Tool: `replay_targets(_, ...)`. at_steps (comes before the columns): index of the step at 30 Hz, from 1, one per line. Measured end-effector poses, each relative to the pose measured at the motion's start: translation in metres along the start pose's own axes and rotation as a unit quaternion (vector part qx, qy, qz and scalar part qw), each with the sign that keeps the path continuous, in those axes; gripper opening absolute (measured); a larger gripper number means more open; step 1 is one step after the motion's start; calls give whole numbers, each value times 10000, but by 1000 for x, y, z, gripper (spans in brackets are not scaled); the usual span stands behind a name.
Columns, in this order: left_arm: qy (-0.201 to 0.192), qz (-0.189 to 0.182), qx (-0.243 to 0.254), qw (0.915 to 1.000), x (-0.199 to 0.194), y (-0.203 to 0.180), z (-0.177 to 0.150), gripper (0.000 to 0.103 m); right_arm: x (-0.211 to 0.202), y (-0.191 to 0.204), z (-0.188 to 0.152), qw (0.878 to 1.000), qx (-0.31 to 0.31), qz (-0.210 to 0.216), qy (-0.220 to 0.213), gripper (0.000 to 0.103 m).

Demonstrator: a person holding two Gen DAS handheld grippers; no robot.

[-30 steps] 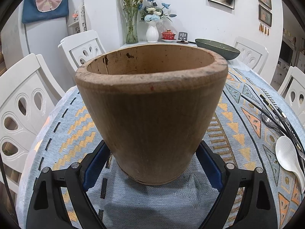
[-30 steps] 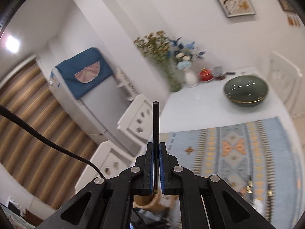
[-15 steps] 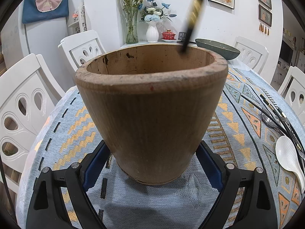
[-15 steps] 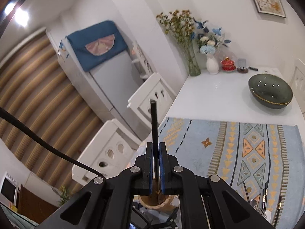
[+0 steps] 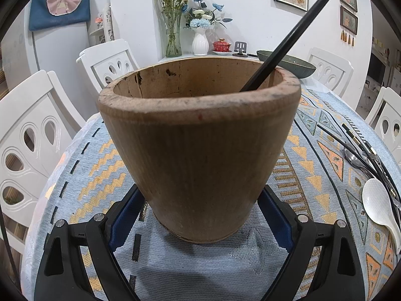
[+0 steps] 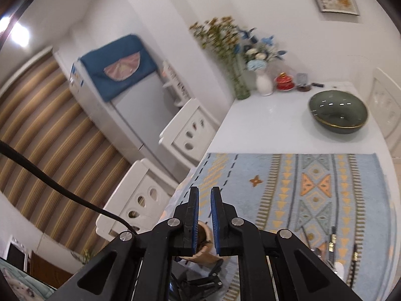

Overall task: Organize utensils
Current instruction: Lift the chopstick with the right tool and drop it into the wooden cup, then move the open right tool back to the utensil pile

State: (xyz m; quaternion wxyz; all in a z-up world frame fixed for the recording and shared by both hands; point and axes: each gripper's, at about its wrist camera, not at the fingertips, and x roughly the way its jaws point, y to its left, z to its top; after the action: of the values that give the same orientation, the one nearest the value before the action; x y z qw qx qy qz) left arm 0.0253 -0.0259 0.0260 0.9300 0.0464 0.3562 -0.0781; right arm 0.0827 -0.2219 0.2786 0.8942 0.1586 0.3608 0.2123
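A tall wooden cup (image 5: 200, 150) stands on the patterned cloth (image 5: 100, 165), and my left gripper (image 5: 200, 200) is shut on its lower part, blue pads pressing on both sides. One black chopstick (image 5: 293, 32) leans inside the cup, resting on the right of its rim. My right gripper (image 6: 203, 195) hovers high above the table; its jaws are opening, with a narrow gap and nothing between them. The cup (image 6: 204, 240) shows far below them. More black chopsticks (image 5: 356, 138), a metal spoon (image 5: 351, 155) and a white spoon (image 5: 378, 200) lie on the cloth at the right.
A dark green bowl (image 6: 338, 111) sits on the bare white tabletop beyond the cloth. Flower vases (image 5: 200, 42) and a red lidded cup (image 5: 221, 46) stand at the far end by the wall. White chairs (image 5: 32, 150) surround the table.
The black chopstick that stood clamped in my right gripper has left its jaws and now leans in the wooden cup. The right jaws have parted. The left gripper and cup kept still.
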Motion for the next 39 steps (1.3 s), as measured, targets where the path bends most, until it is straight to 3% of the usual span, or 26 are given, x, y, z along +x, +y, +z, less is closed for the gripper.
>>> replay_targets(7, 0, 1, -1, 10000, 0, 0, 0, 92, -65, -27, -3, 9974, 157, -563, -422, 15)
replay_targets(12, 1, 2, 0, 10000, 0, 0, 0, 92, -99, -49, -13, 9920, 334, -1009, -688, 36)
replay_targets(20, 6, 1, 0, 10000, 0, 0, 0, 92, -117, -87, -31, 9842, 858, -1400, -659, 36)
replay_targets(30, 56, -7, -4, 10000, 1, 0, -1, 93, -76, -171, -67, 9576, 1721, -2297, 248, 36)
replay_targets(39, 82, -6, 0, 10000, 2, 1, -2, 93, -15, -254, -114, 9289, 2165, -2643, 1432, 36)
